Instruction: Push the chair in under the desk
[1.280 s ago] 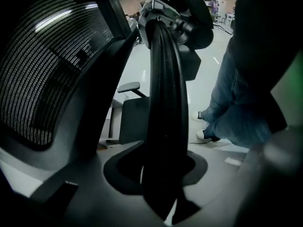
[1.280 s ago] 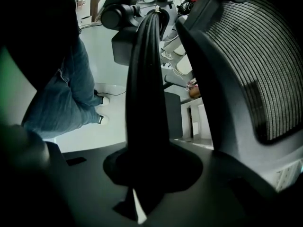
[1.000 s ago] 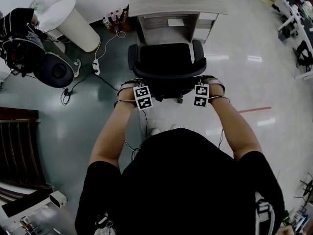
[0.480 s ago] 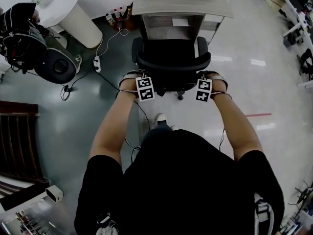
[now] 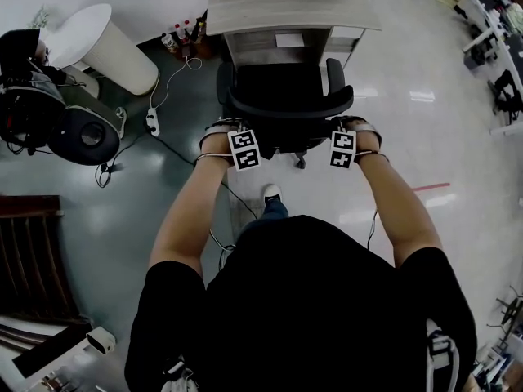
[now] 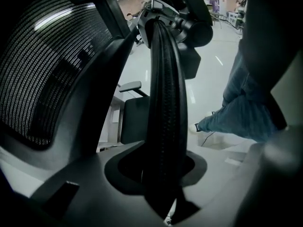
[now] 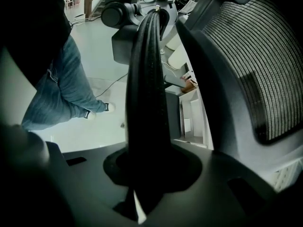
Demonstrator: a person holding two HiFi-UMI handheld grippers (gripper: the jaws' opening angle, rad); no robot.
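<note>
A black office chair (image 5: 286, 96) stands with its seat facing the pale wooden desk (image 5: 286, 11), the seat's front at the desk edge. My left gripper (image 5: 233, 131) is shut on the left edge of the curved backrest, and my right gripper (image 5: 345, 129) is shut on its right edge. In the left gripper view the black backrest rim (image 6: 165, 103) runs up between the jaws of the left gripper (image 6: 163, 174), with the mesh back to its left. The right gripper view mirrors this: the backrest rim (image 7: 147, 89) sits between the jaws of the right gripper (image 7: 147, 174).
A white round bin (image 5: 106, 43) and bottles (image 5: 180, 35) stand left of the desk. A power strip with cable (image 5: 151, 121) lies on the floor near black equipment (image 5: 82, 133). A dark wooden frame (image 5: 29, 251) is at far left. The person's foot (image 5: 272, 194) is behind the chair.
The chair has rolled forward toward the desk with both grippers on its backrest. The person has stepped forward behind it.
</note>
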